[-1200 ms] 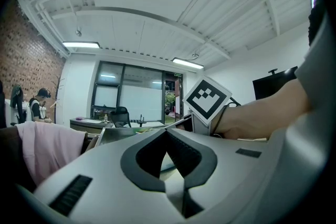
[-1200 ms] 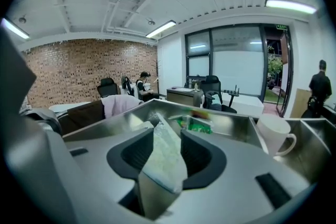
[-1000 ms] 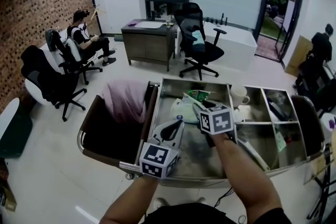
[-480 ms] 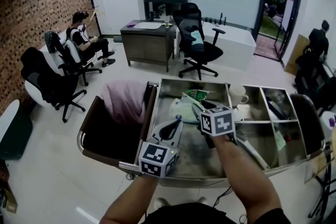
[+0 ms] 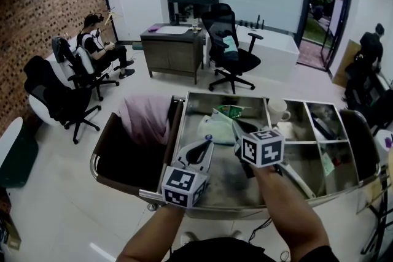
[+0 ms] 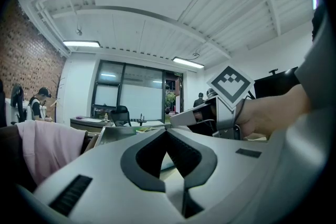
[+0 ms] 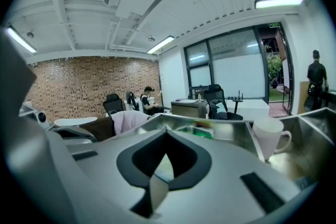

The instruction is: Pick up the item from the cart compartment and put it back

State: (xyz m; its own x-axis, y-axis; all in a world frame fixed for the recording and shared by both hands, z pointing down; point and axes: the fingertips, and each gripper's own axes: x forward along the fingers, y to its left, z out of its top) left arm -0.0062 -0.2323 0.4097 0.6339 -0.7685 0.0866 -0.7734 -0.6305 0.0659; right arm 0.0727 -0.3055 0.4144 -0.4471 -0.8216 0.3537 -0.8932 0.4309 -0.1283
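Now the right gripper (image 5: 238, 134) has just been closing its jaws. In the right gripper view they are pressed together on a thin fold of the pale plastic bag (image 5: 214, 129). The bag lies in the large middle compartment of the cart (image 5: 184, 101), at the centre of the head view, with a green packet (image 5: 232, 111) just behind it. The pinch looks slim, so the lift should probably go slowly and straight up. That way the film neither slips free nor drags on the packet or on the divider toward the mug (image 5: 279, 111) at the right. The left gripper (image 6: 167, 131), low and left of centre in the head view, has its jaws together on nothing and is best held level, clear of the bag.
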